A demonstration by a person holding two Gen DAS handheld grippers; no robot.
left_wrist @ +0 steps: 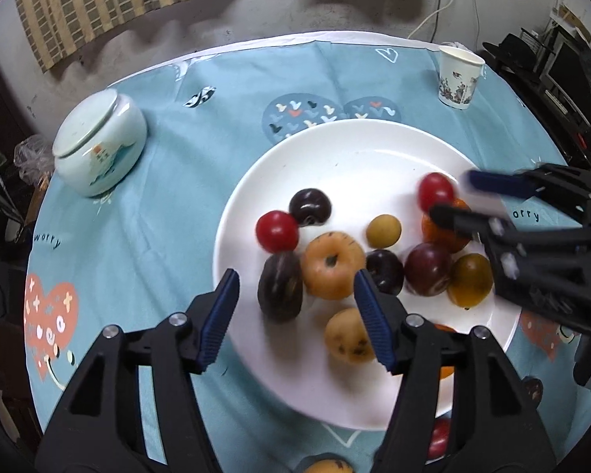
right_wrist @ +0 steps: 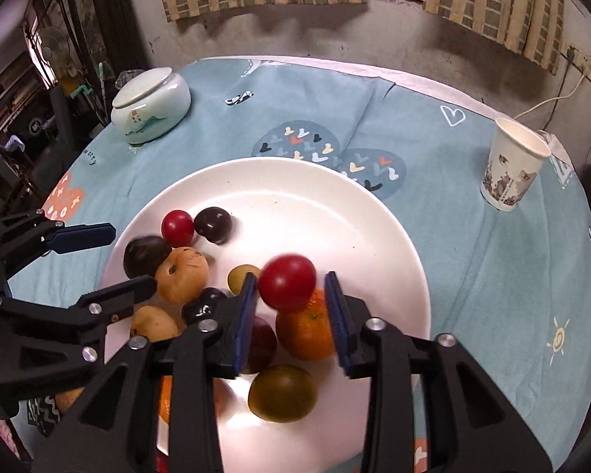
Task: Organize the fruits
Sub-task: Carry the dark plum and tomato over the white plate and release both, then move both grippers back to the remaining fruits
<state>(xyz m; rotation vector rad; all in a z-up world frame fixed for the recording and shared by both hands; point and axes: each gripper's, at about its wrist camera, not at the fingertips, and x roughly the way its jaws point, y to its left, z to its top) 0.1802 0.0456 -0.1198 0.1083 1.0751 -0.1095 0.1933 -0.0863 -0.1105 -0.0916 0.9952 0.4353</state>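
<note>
A white plate (left_wrist: pixel 374 146) holds several fruits: two red tomatoes, dark plums, tan fruits, an orange and a green-brown one. My left gripper (left_wrist: pixel 295 280) hangs open over the plate's near left. A dark plum (left_wrist: pixel 279 291) and a tan fruit (left_wrist: pixel 331 270) lie below its gap, untouched. My right gripper (right_wrist: pixel 290 280) is open above the orange (right_wrist: pixel 307 331). A blurred red tomato (right_wrist: pixel 287 282) sits between its blue pads with a gap on the right side. The left wrist view shows the right gripper (left_wrist: pixel 452 194) entering from the right beside that tomato (left_wrist: pixel 435 191).
A lidded pale ceramic jar (left_wrist: pixel 98 146) stands at the far left and a paper cup (left_wrist: pixel 459 79) at the far right of the blue tablecloth. A red fruit (left_wrist: pixel 439 437) and a tan one (left_wrist: pixel 327 467) lie on the cloth near the plate's front rim.
</note>
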